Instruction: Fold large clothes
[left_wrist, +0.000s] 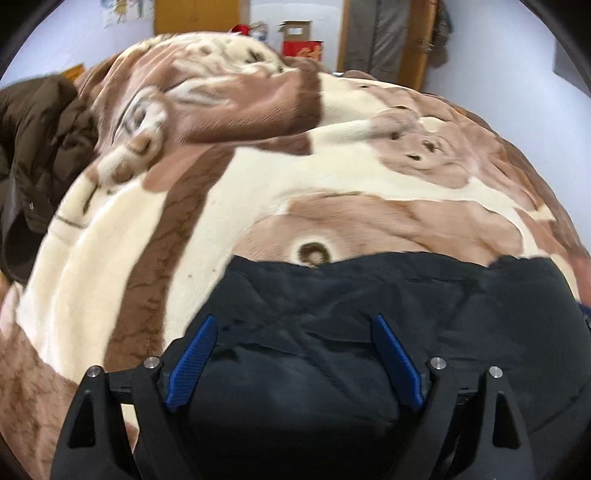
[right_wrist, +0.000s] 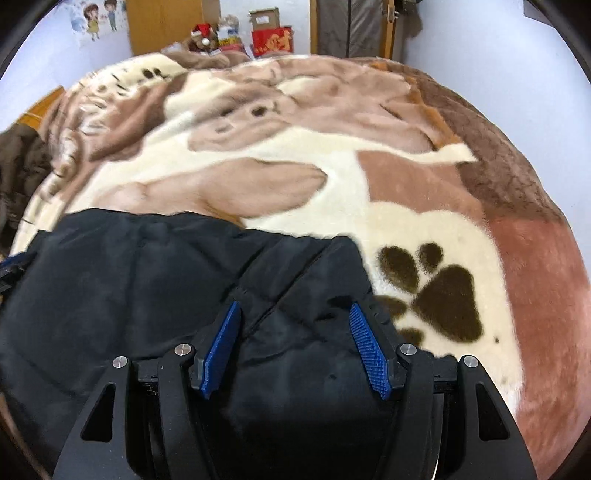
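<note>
A black padded jacket (left_wrist: 369, 314) lies on a brown and cream plush blanket (left_wrist: 229, 192) on the bed. My left gripper (left_wrist: 295, 325) is open, its blue pads wide apart just over the jacket's left part. In the right wrist view the same jacket (right_wrist: 155, 273) fills the lower left. My right gripper (right_wrist: 293, 314) is open over the jacket's right edge, beside a dark paw print on the blanket (right_wrist: 439, 291). Neither gripper holds cloth.
A dark brown coat (left_wrist: 40, 147) is heaped at the bed's left edge and shows in the right wrist view (right_wrist: 22, 166). Behind the bed are a red box (right_wrist: 273, 40), a cardboard box, a wooden door and white walls.
</note>
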